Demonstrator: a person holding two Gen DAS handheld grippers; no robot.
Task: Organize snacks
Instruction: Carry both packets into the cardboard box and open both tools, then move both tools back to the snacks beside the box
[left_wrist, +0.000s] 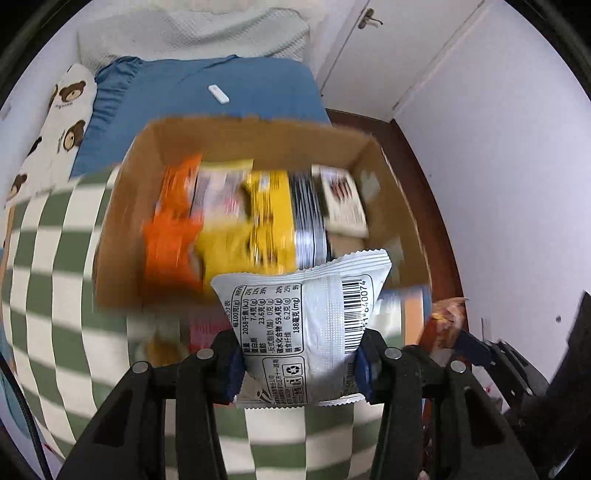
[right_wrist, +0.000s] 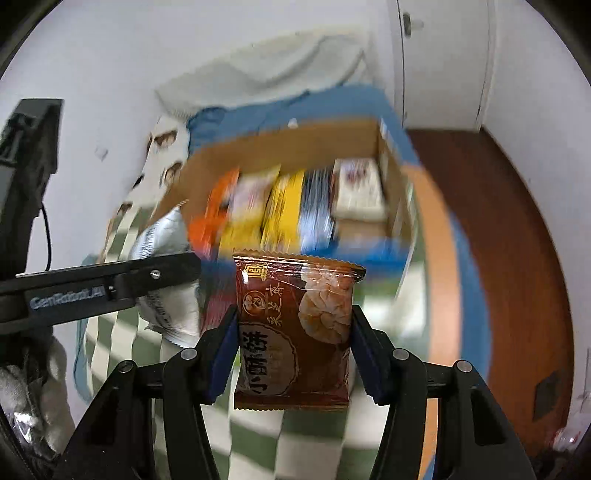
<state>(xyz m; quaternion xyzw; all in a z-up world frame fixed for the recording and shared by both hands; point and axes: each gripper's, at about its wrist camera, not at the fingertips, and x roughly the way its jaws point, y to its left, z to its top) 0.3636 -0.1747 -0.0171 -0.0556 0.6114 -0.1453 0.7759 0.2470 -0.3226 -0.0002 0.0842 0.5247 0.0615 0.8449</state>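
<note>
An open cardboard box (left_wrist: 258, 140) (right_wrist: 295, 136) sits on a green-and-white checked blanket (left_wrist: 66, 258). Inside stand rows of snack packets: orange (left_wrist: 170, 236), yellow (left_wrist: 258, 218), silver-black (left_wrist: 308, 221) and a white one (left_wrist: 341, 199). My left gripper (left_wrist: 297, 362) is shut on a silver snack packet (left_wrist: 303, 317), back side with barcode showing, held just in front of the box. My right gripper (right_wrist: 293, 354) is shut on a brown pastry packet (right_wrist: 295, 332), held in front of the box. The left gripper and its silver packet (right_wrist: 159, 240) show at the left of the right wrist view.
A blue pillow (left_wrist: 207, 92) with a small white object (left_wrist: 218, 94) lies behind the box, beside a bear-print pillow (left_wrist: 62, 122). White wall and cupboard doors (left_wrist: 406, 55) stand at the right. A brown wooden bed edge (right_wrist: 509, 277) runs along the right.
</note>
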